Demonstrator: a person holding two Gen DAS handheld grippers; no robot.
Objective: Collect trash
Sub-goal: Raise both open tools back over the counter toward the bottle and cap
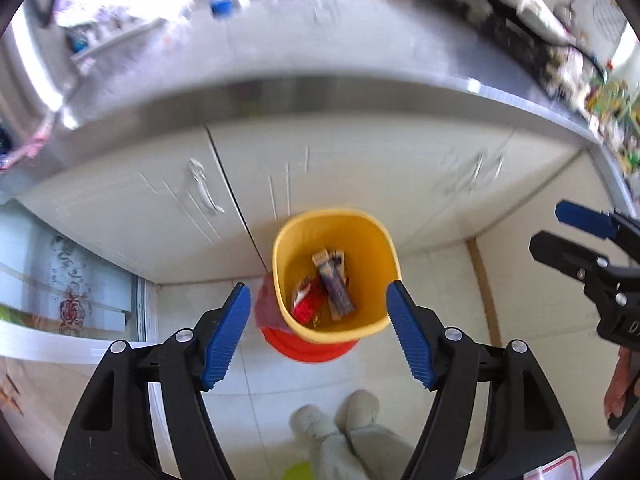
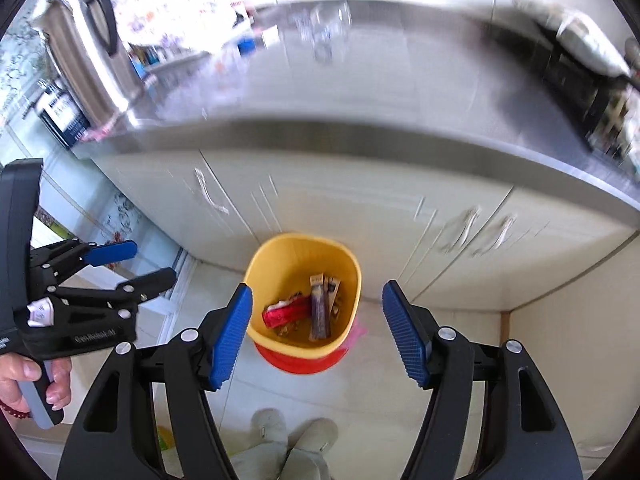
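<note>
Seen from above on the pale tiled floor (image 1: 440,280): a yellow plastic waste bin (image 1: 376,240) with a red base, standing just before the cream cupboard doors (image 1: 160,208) beneath the steel-edged tabletop (image 1: 320,96). Inside the bin, lying on its bottom: a red snack wrapper (image 1: 308,304), a dark purple sachet (image 1: 338,292) and a tan sachet (image 1: 324,258) partly under it, plus small scraps too blurred to name. Beside the bin's near left wall, a pinkish plastic bag (image 1: 266,304), touching it.

Held over the bin, both tools: the left gripper (image 1: 318,328) with jaws spread wide, nothing between the blue ribbed pads (image 1: 226,332), bin framed in the gap but untouched; the right gripper (image 2: 316,330) likewise wide and empty, its pads (image 2: 232,334) either side of the bin's mouth without contact. Each tool also visible from the other's camera, side by side and apart. Below, a pair of grey slippers (image 2: 296,432) on the tiles.

Judged as the drop already made or the return for more: trash lying in the bin, nothing in either grip. Best practice for a drop from this height: centred over the mouth, released only when well inside the rim, away from the walls to avoid a tip. Tabletop blurred by motion; a crumpled clear bottle (image 2: 326,36) near its far edge, perhaps next to collect.
</note>
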